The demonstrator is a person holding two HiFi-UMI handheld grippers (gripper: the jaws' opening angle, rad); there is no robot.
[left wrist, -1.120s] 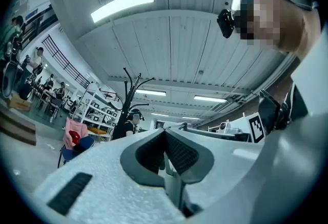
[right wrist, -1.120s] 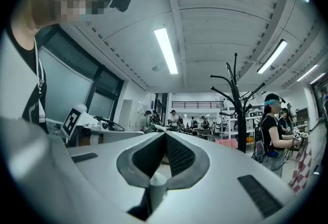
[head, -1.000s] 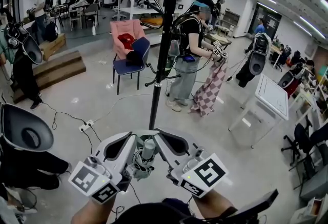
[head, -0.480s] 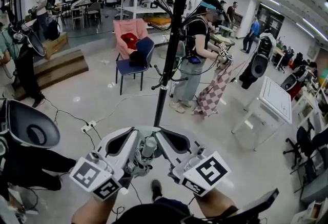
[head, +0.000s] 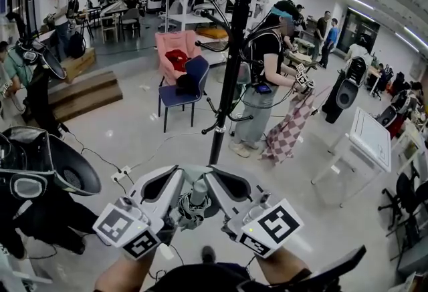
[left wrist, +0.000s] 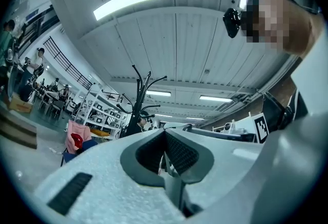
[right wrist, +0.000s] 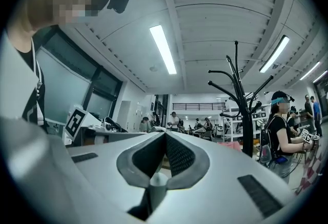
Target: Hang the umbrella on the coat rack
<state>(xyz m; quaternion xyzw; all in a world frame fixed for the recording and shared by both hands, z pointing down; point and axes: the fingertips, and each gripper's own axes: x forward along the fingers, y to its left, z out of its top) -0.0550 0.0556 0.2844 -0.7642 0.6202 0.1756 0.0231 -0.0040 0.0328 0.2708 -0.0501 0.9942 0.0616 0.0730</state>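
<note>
A black coat rack (head: 229, 77) with curved hooks stands on the floor straight ahead; it also shows in the left gripper view (left wrist: 137, 110) and the right gripper view (right wrist: 245, 115). A folded grey umbrella (head: 193, 201) with a pale cylindrical handle is held upright low in the head view. My left gripper (head: 179, 176) and my right gripper (head: 207, 176) meet over it, each shut on it from its own side. The umbrella's grey shaft (right wrist: 155, 187) shows at the base of the right jaws, and a grey piece (left wrist: 175, 189) sits below the left jaws.
A blue chair (head: 182, 87) and a pink one stand behind the rack. A person (head: 264, 77) with a checkered cloth works to its right. A white table (head: 372, 137) is at the right, wooden steps (head: 83, 91) and a black stand (head: 47, 170) at the left. A power strip (head: 123, 175) lies on the floor.
The view has drawn closer to the coat rack, whose pole now sits slightly further right. Both grippers keep their hold on the umbrella, which has barely shifted.
</note>
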